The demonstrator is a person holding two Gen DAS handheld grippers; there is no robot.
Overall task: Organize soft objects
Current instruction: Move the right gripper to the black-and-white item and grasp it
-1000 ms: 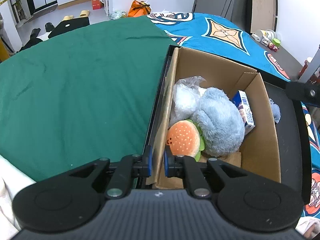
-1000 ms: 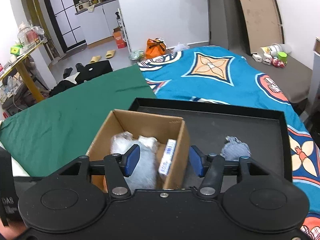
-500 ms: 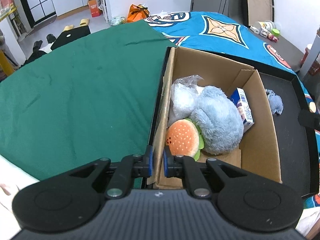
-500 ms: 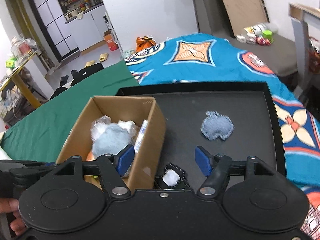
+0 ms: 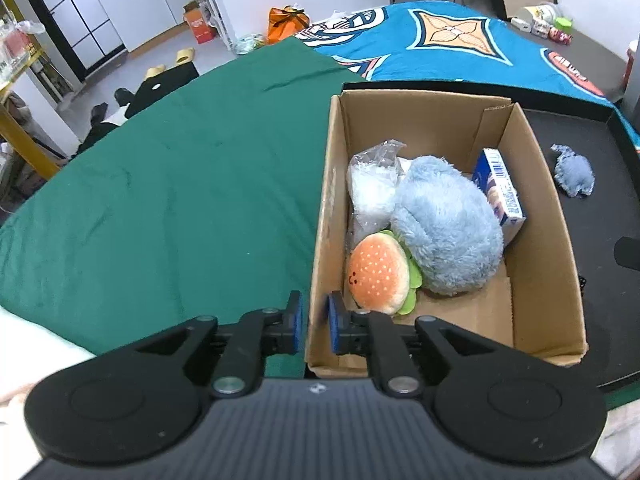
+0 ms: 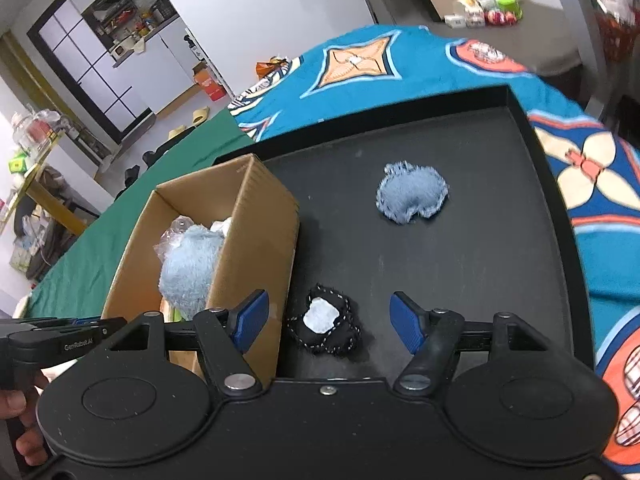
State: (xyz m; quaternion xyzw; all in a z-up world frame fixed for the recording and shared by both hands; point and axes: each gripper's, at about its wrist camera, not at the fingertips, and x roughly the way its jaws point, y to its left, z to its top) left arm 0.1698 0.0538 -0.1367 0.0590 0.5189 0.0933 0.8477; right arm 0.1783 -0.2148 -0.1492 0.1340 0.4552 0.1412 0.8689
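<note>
My left gripper [image 5: 313,322] has its fingers [image 5: 295,322] pinched on the near-left wall of the cardboard box [image 5: 320,216], one pad outside, one inside, only the thickness of the card between them. My right gripper [image 6: 325,320] is spread wide and grasps nothing; it hovers over the black pouch [image 6: 325,322] with a white patch, which lies on the black tray [image 6: 552,216] just beside the box wall.

Risk 1: the left pad of the right gripper sits right against the box side. If I drop straight down, that finger could catch the cardboard instead of the pouch, shoving the box or clamping card and fabric together.

Risk 2: the pouch is flat and floppy. A shallow close may snag only an edge and it could slip out on the lift.

Risk 3: the left hold is on one thin wall. Pull too hard and the wall may bend or the box may tip; it is loaded with the blue plush [image 5: 446,232], burger plush [image 5: 378,274], a plastic bag [image 5: 372,188] and a small carton [image 5: 500,190].

The denim pouch [image 6: 412,194] lies farther back on the tray, well apart from the fingers, not yet boxed. The tray rests on a patterned bed cover [image 6: 360,56], a soft base, so pressing down may rock things.
</note>
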